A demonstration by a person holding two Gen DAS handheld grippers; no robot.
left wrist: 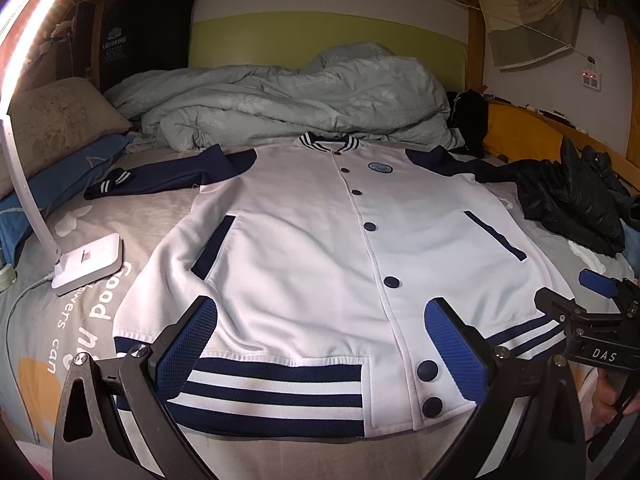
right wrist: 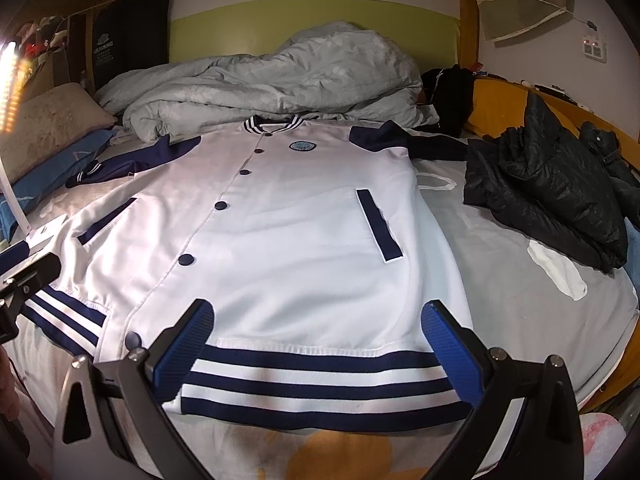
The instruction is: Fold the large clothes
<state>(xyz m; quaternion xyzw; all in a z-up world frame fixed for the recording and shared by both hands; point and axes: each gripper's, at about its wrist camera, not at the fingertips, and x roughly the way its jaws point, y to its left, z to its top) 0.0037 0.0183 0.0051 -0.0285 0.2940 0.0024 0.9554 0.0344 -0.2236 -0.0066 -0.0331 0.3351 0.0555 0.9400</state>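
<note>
On the bed point(left wrist: 168, 208) we've got the white-and-navy varsity jacket point(left wrist: 320, 248) laid flat, front up and buttoned, collar at the far end by the rumpled grey duvet point(left wrist: 280, 100), striped hem point(left wrist: 276, 392) nearest us. So its long axis runs straight away from both grippers, near to far. Navy sleeves are out to each side up near the shoulders: the left sleeve point(left wrist: 160, 178) lies across the sheet, the right one runs toward the black puffer coat point(right wrist: 560, 196) dumped on the right.

We're holding both grippers just short of the hem, side by side. The left gripper point(left wrist: 320, 352) sits over the left half, its right finger near the button placket. The right gripper point(right wrist: 320, 348) sits over the right half, closer to that side edge. Both have their jaws wide apart with nothing between them, hovering rather than pinching fabric, as far as we can tell.

Our guess: each hand takes its own hem corner or side, since neither has to cross over. The desk lamp point(left wrist: 86, 258) at left sits close to the jacket's left edge, worth watching when folding.
</note>
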